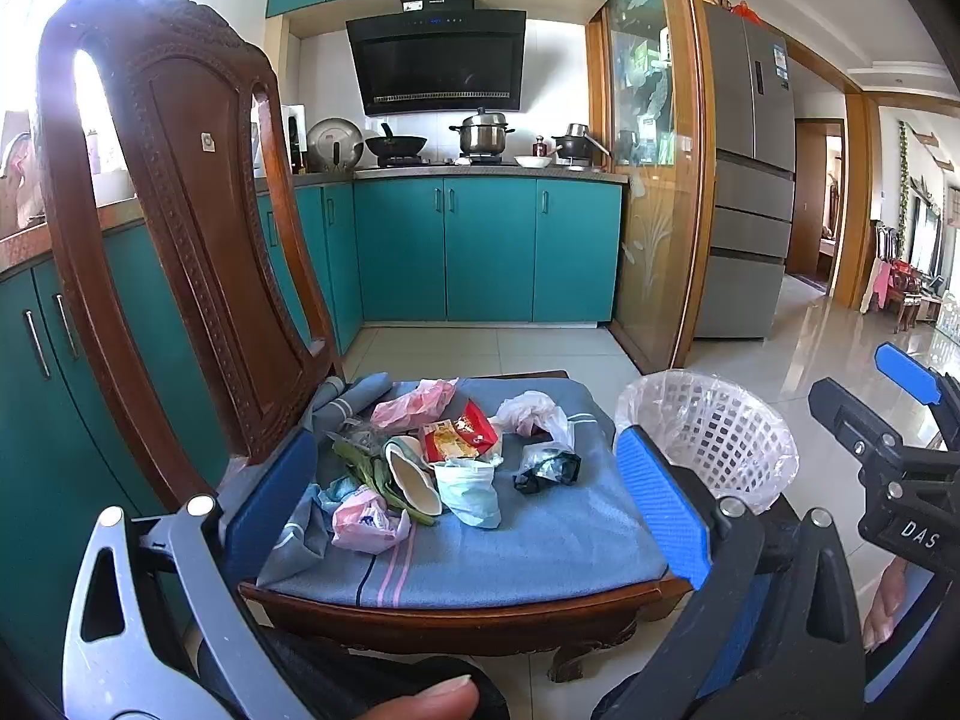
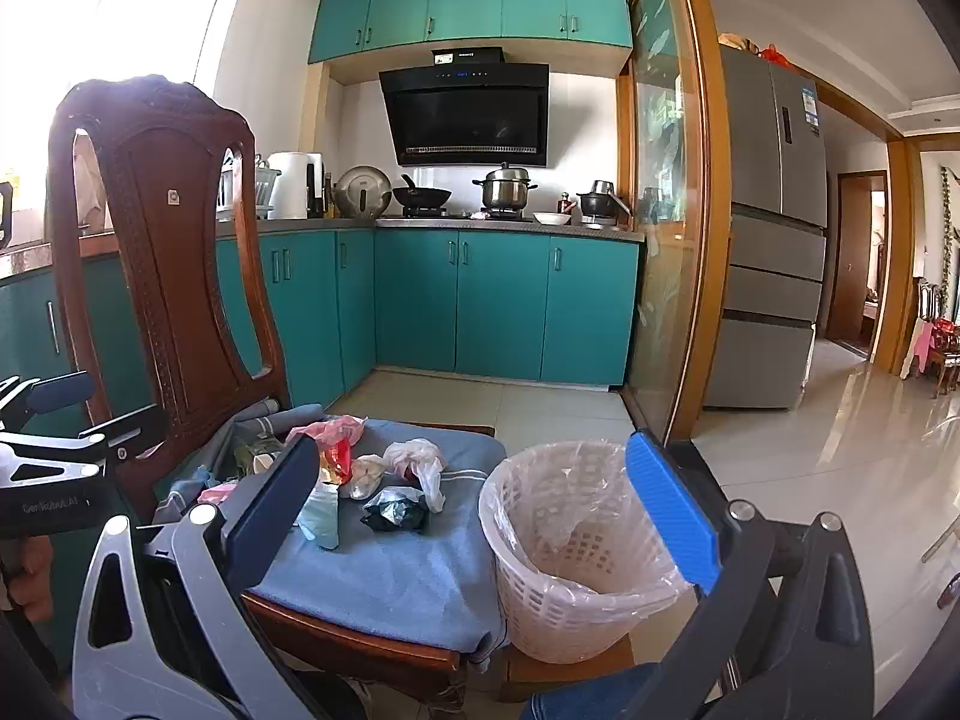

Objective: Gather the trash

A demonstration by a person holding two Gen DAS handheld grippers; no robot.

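Note:
Several pieces of trash lie on the chair's blue cushion [image 1: 510, 546]: a pink bag [image 1: 367, 521], a pale mask [image 1: 468, 491], a red wrapper [image 1: 462, 437], a white bag [image 1: 531, 413], a dark crumpled bag [image 1: 547, 469], a white shell-like scrap [image 1: 413, 483] and green leaves. A white lined basket [image 1: 714, 438] stands right of the chair; it also shows in the right wrist view [image 2: 576, 546]. My left gripper [image 1: 468, 498] is open above the near edge of the pile. My right gripper [image 2: 480, 510] is open, between cushion and basket; both are empty.
The carved wooden chair back [image 1: 180, 210] rises on the left. Teal kitchen cabinets [image 1: 486, 246] and a stove with pots stand behind. A glass sliding door [image 1: 648, 180] and a fridge [image 1: 750, 180] are on the right. Tiled floor [image 2: 810, 450] extends right of the basket.

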